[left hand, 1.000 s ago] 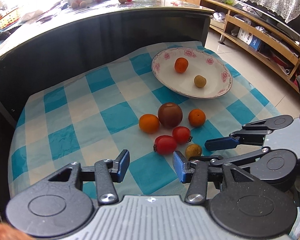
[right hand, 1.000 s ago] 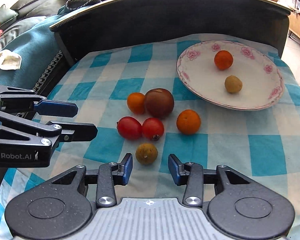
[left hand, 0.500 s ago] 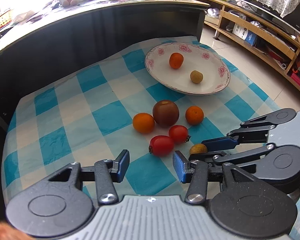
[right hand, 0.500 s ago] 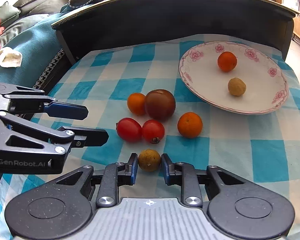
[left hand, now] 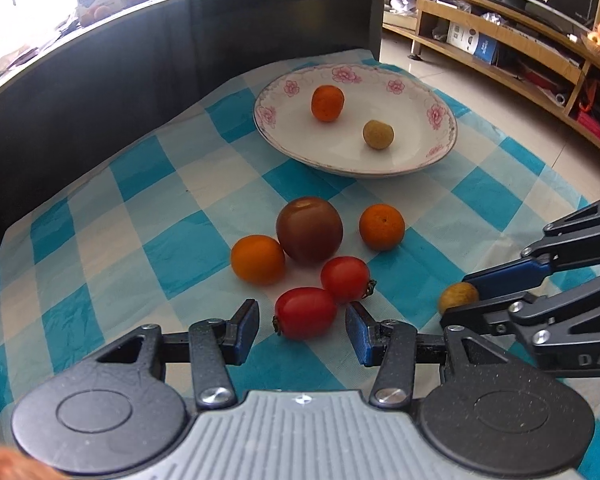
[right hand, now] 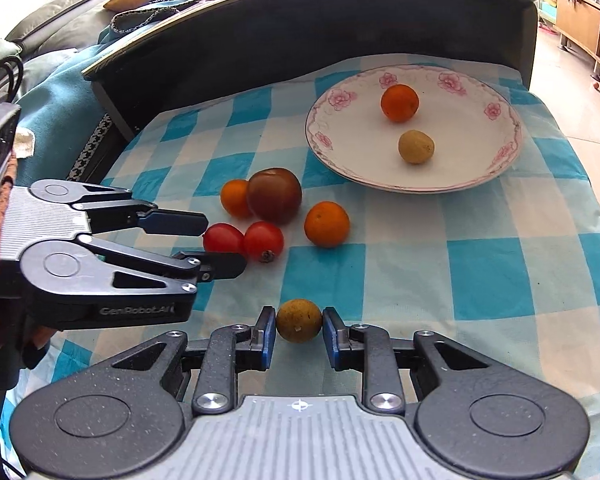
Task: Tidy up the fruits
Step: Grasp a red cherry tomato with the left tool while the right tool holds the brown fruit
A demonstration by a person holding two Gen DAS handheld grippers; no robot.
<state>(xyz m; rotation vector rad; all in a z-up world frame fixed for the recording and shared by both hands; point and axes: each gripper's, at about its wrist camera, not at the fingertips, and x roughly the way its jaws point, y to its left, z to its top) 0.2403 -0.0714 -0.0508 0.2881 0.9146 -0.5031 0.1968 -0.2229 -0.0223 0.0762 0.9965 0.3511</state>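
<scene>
Across the low counter lies a blue-and-white checked cloth, and behind its far edge rises a dark curved panel topped by a cluttered ledge. Near the far right corner sits a white plate with pink flowers on its rim, holding a small orange citrus fruit and a tan round longan, apart from each other. Toward the middle of the cloth a cluster rests: a dark brown-red tomato touching an orange fruit, another orange fruit just beside it, and two red cherry tomatoes at the near side.

The left claw stands released, its blue pads either side of the nearer oblong red cherry tomato without pressing it. The right claw is clenched on a brown-yellow longan, near the cloth's near edge.

Only the left wrist view shows the tiled floor and the long wooden shelving unit to the right, and there the gripped longan is half hidden by the right claw's fingers. Only the right wrist view shows the teal sofa cover and cushions to the left, and the pads flat against the longan on both sides.
</scene>
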